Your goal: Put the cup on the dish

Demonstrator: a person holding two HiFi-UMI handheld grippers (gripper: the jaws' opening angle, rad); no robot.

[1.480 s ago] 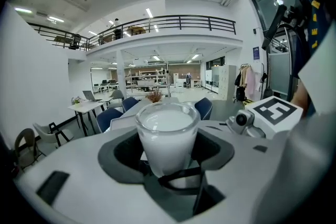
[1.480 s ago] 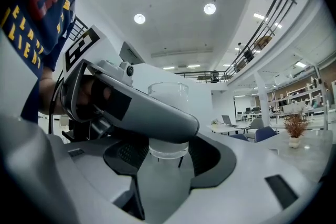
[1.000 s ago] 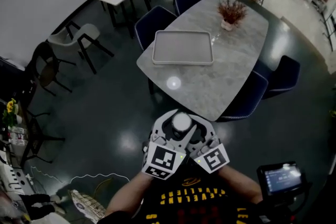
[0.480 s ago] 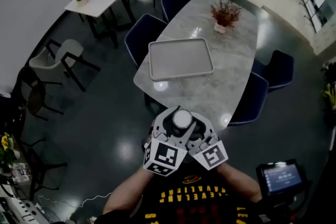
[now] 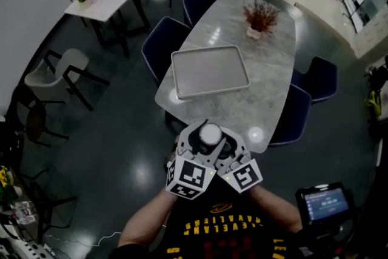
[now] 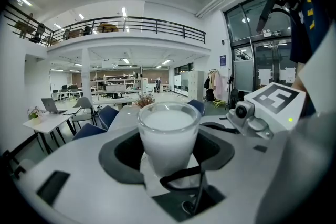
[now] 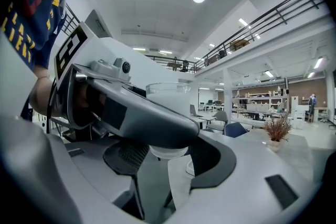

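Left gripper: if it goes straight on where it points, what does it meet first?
Past the cup that the left gripper holds, the way looks free: it points level over the marble table, and the first thing in line seems to be the potted plant at its far end. Depth is unclear.

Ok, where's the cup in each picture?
Head view: cup, lower middle.
Left gripper view: cup, dead centre.
Right gripper view: cup, centre, partly hidden.
Shared landmark: potted plant.
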